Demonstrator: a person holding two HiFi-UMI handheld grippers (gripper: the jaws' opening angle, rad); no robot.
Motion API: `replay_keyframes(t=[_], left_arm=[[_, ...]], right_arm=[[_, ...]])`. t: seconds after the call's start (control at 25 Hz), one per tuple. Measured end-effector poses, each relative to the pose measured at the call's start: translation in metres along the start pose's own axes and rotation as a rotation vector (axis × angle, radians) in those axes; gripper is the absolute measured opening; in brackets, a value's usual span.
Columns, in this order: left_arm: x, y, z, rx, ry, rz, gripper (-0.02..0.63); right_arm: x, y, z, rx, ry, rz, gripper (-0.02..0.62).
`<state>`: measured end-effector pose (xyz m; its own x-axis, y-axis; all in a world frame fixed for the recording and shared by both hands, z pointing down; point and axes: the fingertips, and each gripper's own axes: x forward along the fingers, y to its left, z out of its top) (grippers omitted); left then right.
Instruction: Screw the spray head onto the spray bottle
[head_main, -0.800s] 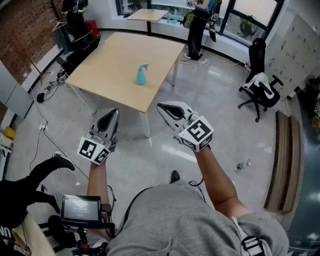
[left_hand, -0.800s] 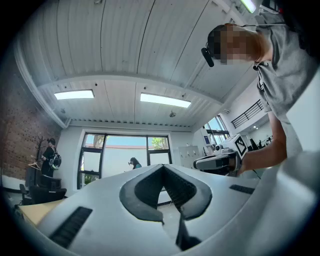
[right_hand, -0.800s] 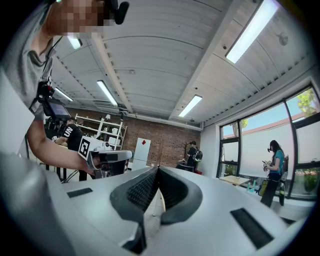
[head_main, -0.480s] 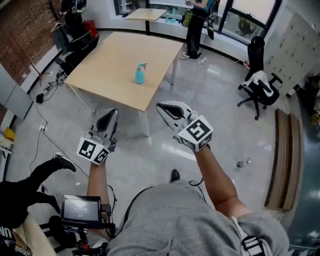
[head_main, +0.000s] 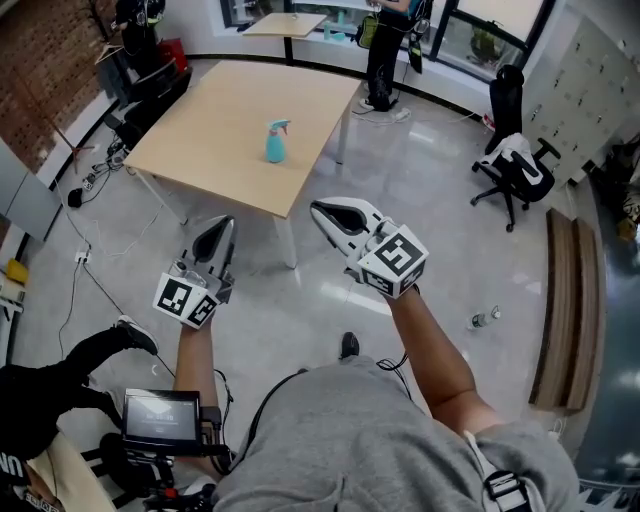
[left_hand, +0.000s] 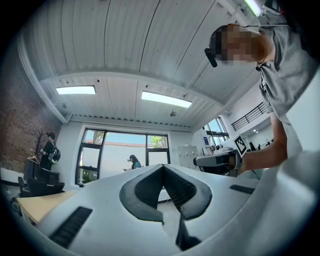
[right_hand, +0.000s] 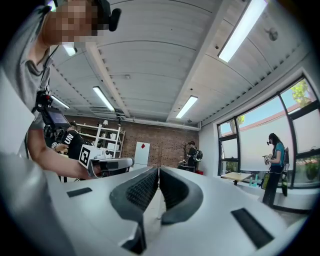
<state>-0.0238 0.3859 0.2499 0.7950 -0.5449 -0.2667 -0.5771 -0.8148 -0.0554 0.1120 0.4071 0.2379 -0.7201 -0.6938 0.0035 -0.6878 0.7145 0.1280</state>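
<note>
- Left hand-held gripper (head_main: 224, 226): jaws closed together, pads meeting, nothing between them. It is held in the air over the floor (head_main: 450, 260), well short of the surface (head_main: 215, 105).
- Right hand-held gripper (head_main: 320, 209): jaws likewise closed pad to pad and empty. It is held level with the left one, also above the floor.
- Spray bottle (head_main: 274, 148): teal, standing upright near the middle of the light wooden surface, well apart from both grippers.
- Spray head (head_main: 280, 126): sits on top of the bottle; whether it is screwed tight cannot be told.
- Surroundings: a black office chair (head_main: 513, 165) stands right of the surface; a person (head_main: 383, 45) stands beyond its far edge.
</note>
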Motion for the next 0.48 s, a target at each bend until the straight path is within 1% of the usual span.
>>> replay_keyframes(t=[0.32, 0.48], left_arm=[[-0.006, 0.006, -0.002, -0.029, -0.015, -0.018, 0.005], [0.003, 0.012, -0.010, -0.039, -0.011, -0.030, 0.005]], right_arm=[[0.005, 0.012, 0.001, -0.021, 0.029, -0.014, 0.008], [0.008, 0.002, -0.005, -0.023, 0.040, -0.016, 0.008]])
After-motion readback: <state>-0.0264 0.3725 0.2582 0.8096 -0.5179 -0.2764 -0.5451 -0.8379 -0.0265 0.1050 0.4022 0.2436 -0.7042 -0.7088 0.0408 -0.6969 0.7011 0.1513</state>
